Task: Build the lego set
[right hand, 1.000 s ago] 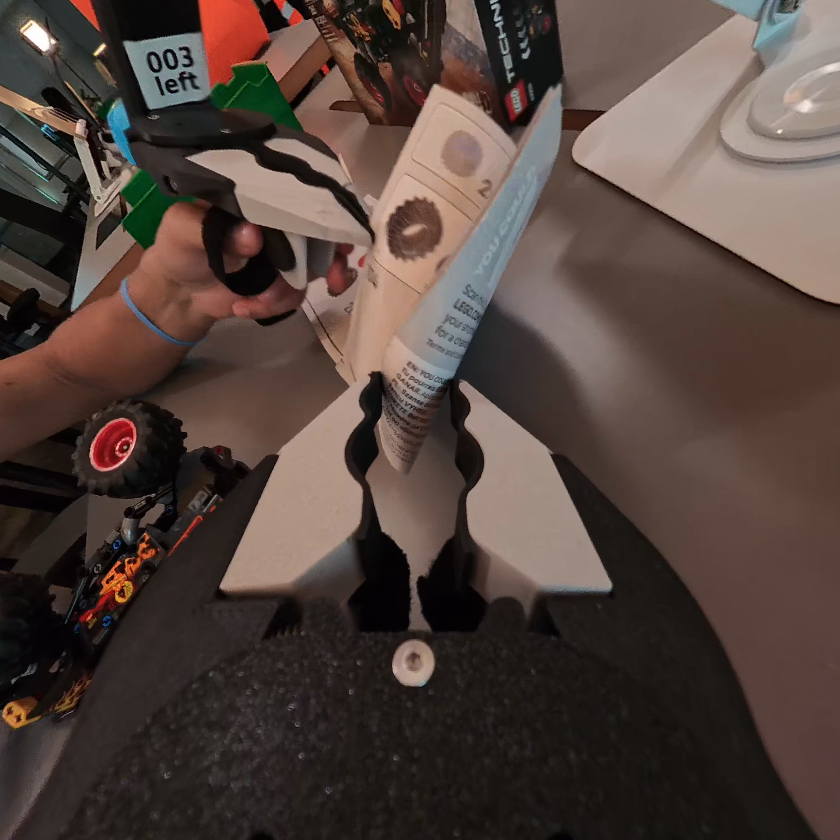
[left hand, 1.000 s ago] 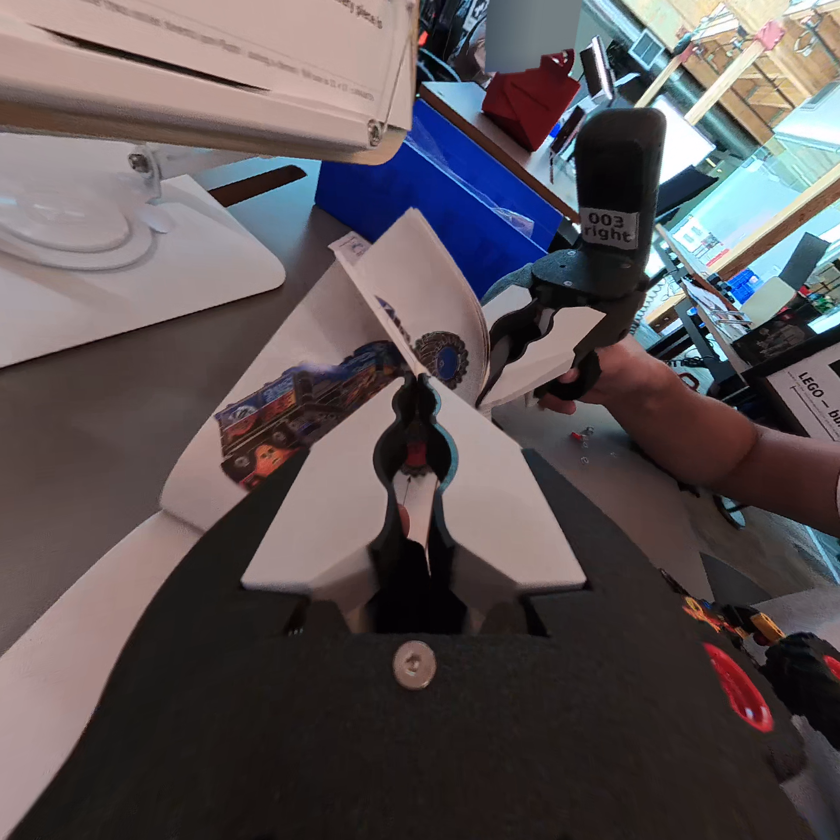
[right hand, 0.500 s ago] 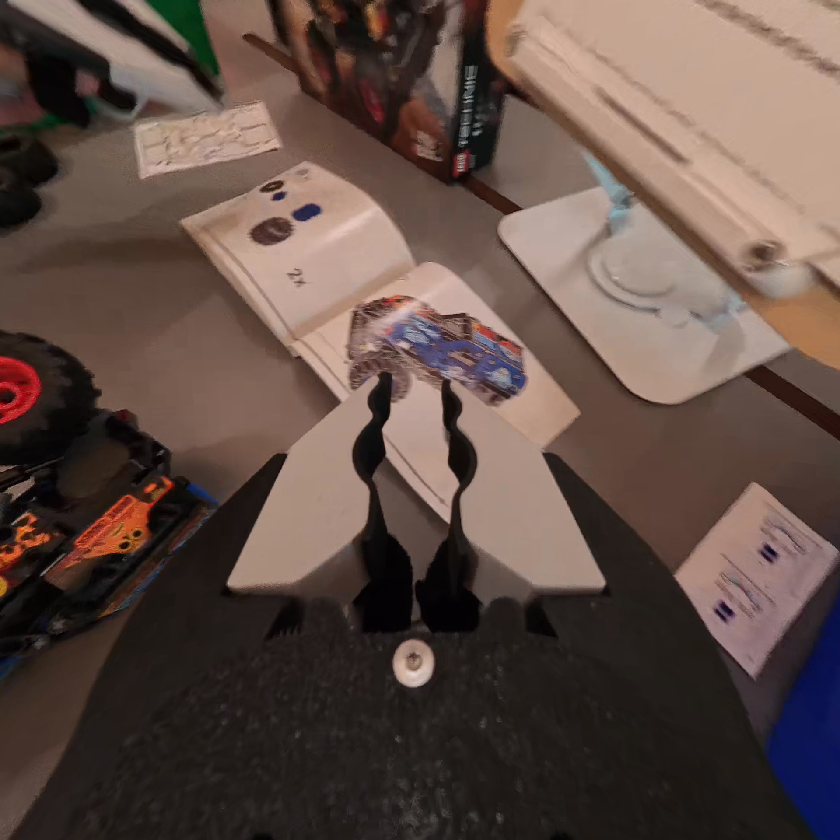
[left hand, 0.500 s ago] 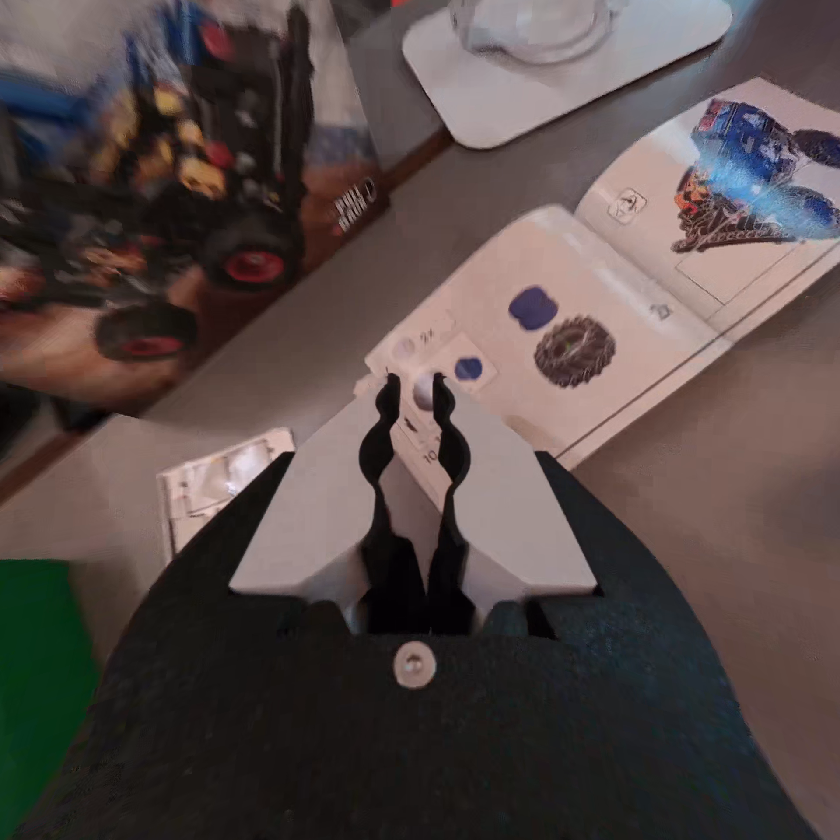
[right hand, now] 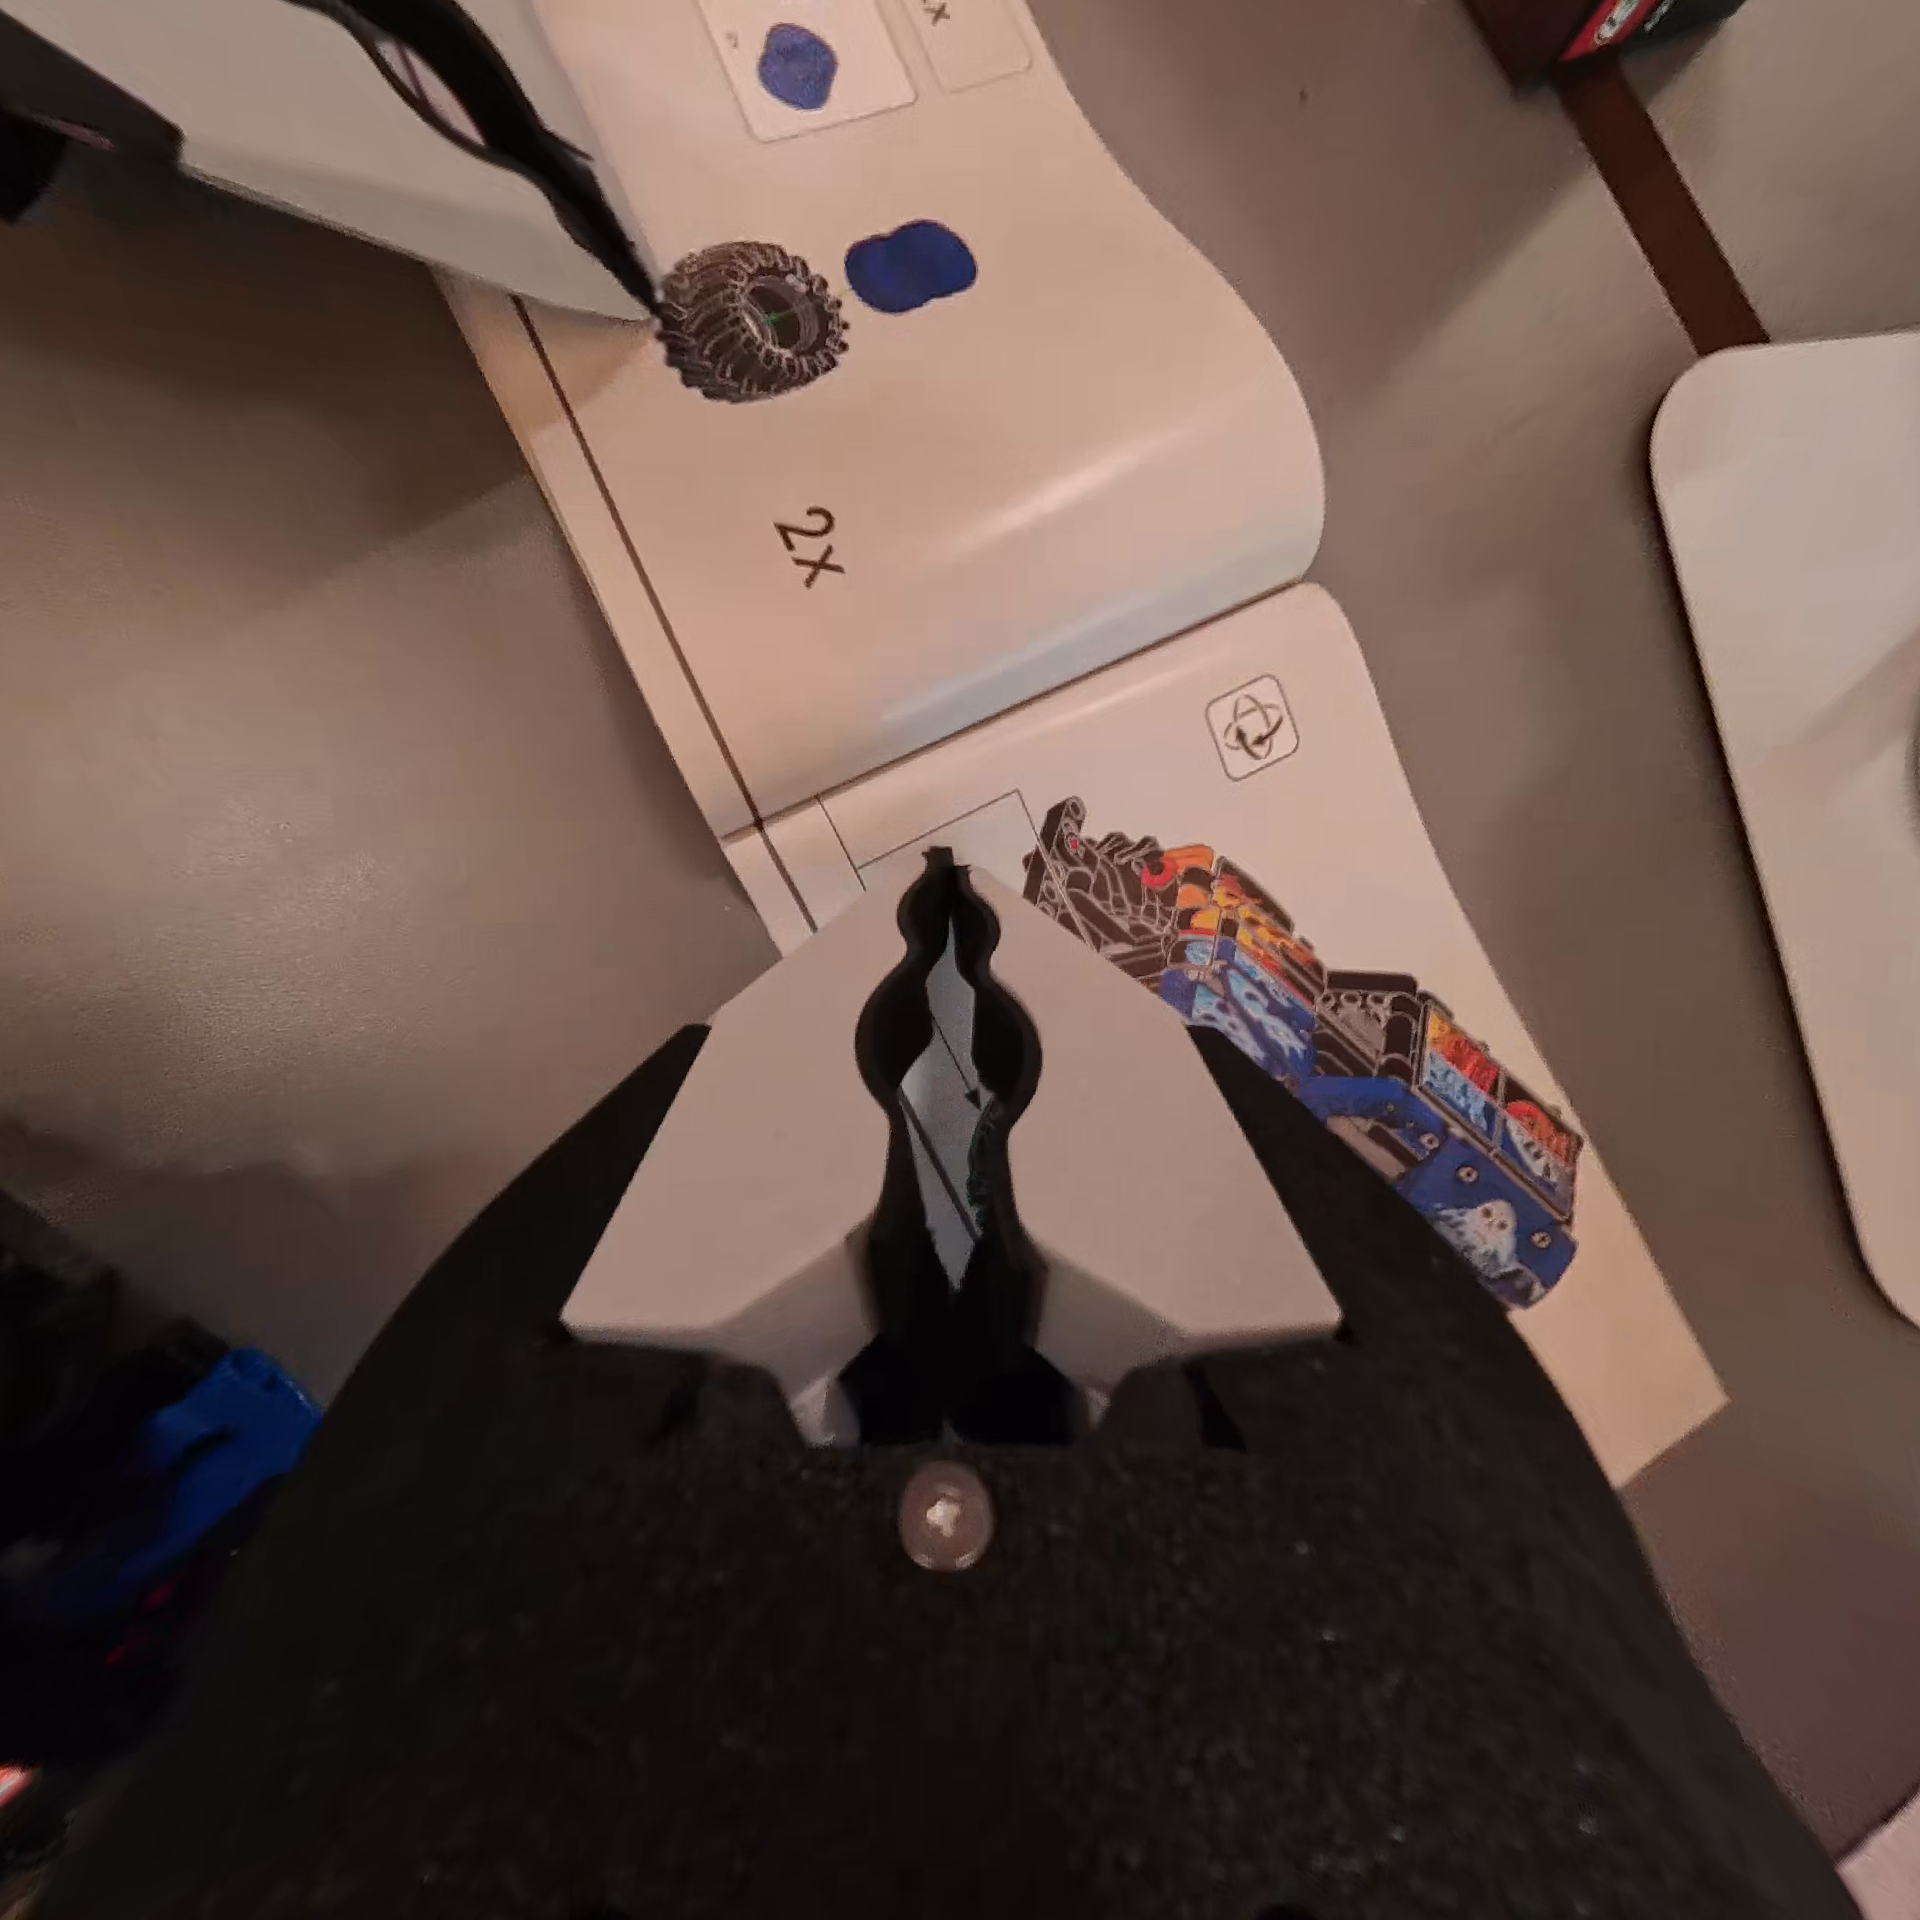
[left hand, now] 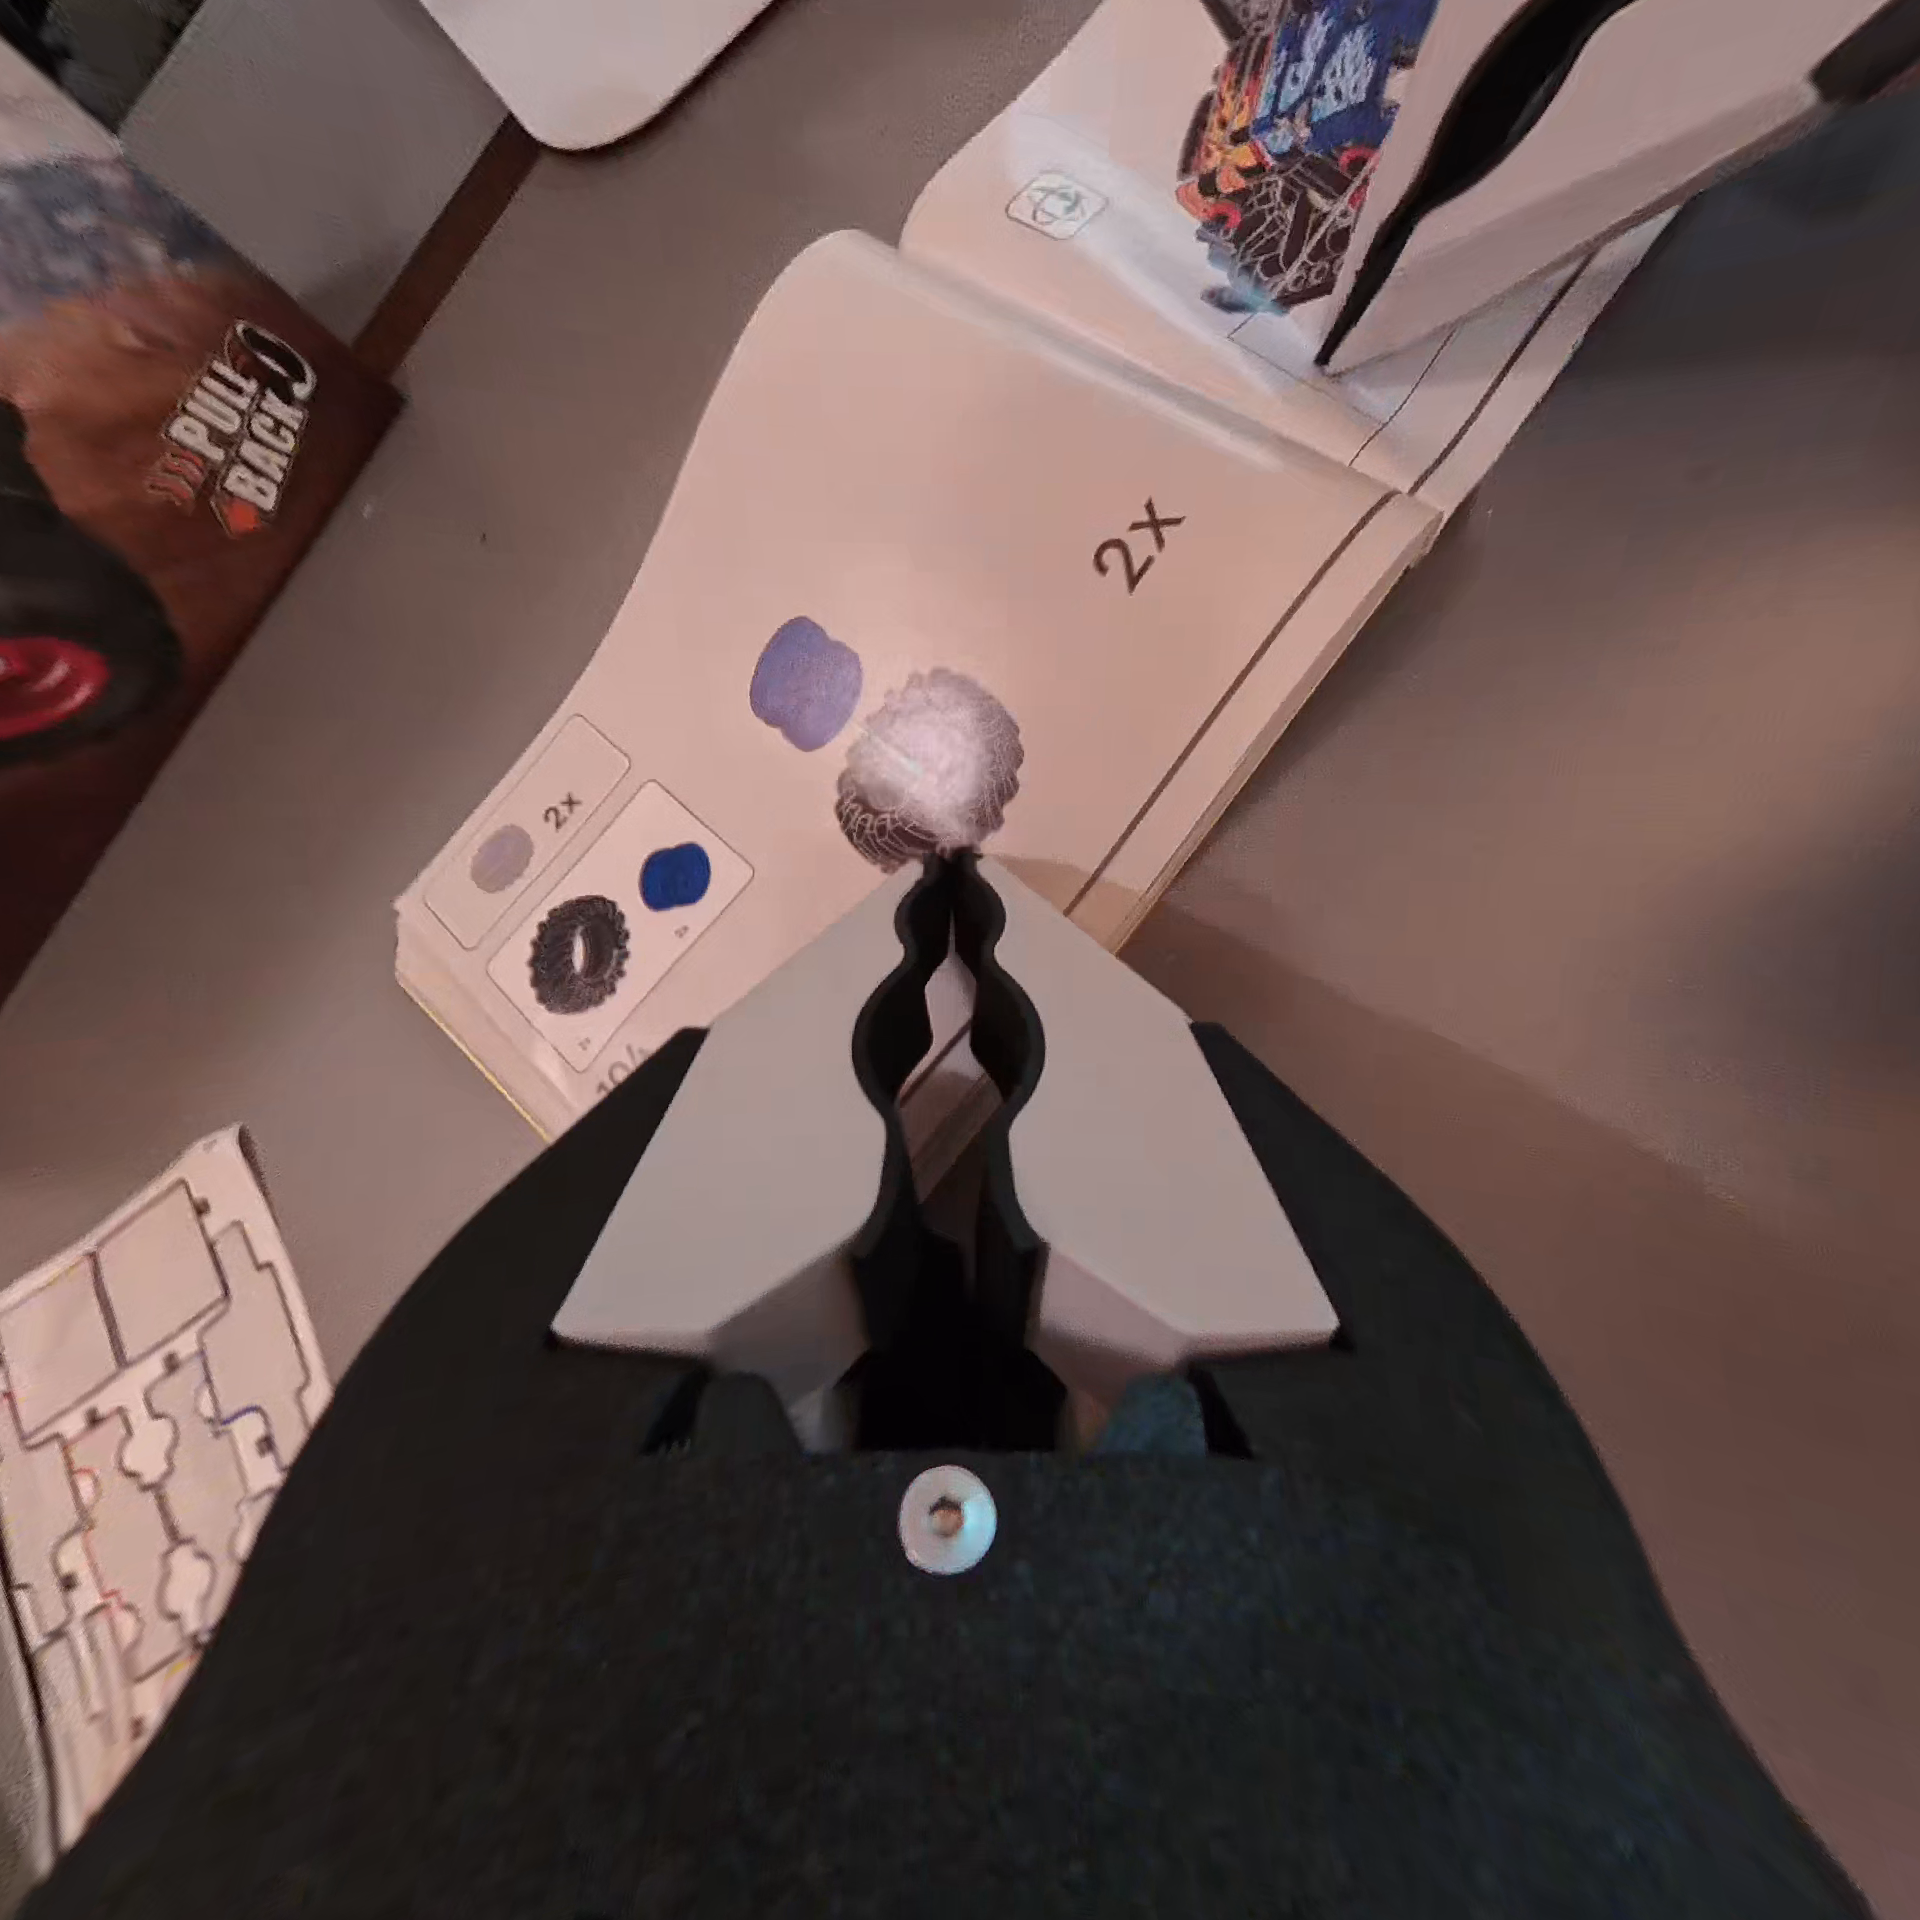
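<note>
The instruction booklet (left hand: 987, 499) lies open on the grey table. Its left page shows a tyre and a blue part, its right page a blue truck. My left gripper (left hand: 951, 862) is shut and empty, its tips on the left page at the printed tyre. My right gripper (right hand: 940, 862) is shut and empty, its tips on the right page of the booklet (right hand: 987, 468) beside the truck picture. Each gripper shows in the other's view: the right one (left hand: 1335, 358) at the top right, the left one (right hand: 644, 301) at the top left.
The set's box (left hand: 125, 468) stands at the far left. A sticker sheet (left hand: 135, 1403) lies at the near left. A white stand base (right hand: 1818, 727) sits right of the booklet. Part of the blue model (right hand: 208, 1423) shows at the lower left. The gap from one gripper's tips to the other's is roughly 12 cm.
One second ago both grippers held the booklet's pages up in the air. It now lies open on the table. Both grippers have since closed and come down onto its pages.
</note>
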The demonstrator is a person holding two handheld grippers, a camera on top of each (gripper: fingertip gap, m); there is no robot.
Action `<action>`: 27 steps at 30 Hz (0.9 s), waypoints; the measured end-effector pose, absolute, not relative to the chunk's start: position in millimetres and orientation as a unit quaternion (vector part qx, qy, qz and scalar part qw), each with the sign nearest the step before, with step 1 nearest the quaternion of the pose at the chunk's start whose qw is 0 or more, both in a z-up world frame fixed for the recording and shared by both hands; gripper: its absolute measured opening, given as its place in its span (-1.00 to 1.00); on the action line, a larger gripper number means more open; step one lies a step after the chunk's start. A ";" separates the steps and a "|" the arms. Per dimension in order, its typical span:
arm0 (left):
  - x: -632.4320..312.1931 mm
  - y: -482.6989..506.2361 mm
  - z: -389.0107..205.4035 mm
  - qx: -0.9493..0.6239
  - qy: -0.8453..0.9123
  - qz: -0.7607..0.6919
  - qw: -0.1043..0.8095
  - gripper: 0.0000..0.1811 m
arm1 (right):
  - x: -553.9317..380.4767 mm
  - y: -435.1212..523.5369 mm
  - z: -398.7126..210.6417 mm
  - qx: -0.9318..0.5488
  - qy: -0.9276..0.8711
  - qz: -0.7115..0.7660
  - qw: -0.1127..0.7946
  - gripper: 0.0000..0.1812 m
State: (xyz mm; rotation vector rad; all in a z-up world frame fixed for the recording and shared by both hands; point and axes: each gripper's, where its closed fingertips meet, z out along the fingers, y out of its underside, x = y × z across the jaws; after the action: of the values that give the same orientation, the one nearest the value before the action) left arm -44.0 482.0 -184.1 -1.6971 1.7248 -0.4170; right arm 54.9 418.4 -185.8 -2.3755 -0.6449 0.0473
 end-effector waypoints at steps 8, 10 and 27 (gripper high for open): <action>-66.5 494.8 -184.5 -0.663 0.660 -0.113 0.335 -1.00 | 56.8 418.1 -186.2 -0.905 -0.247 0.013 0.347 -1.00; -71.2 497.8 -184.7 -0.674 0.651 -0.120 0.328 -1.00 | 56.7 418.2 -186.2 -0.904 -0.242 0.020 0.352 -1.00; -125.4 493.9 -91.9 -0.642 0.471 -0.422 0.433 -0.59 | 151.0 339.1 -110.3 -0.861 -0.095 0.018 0.500 -0.76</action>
State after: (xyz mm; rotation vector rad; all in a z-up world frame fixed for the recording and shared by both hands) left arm -125.4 493.9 -91.9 -1.6006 1.1735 -1.0508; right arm 151.0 339.1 -110.3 -2.0817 -0.2308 0.0424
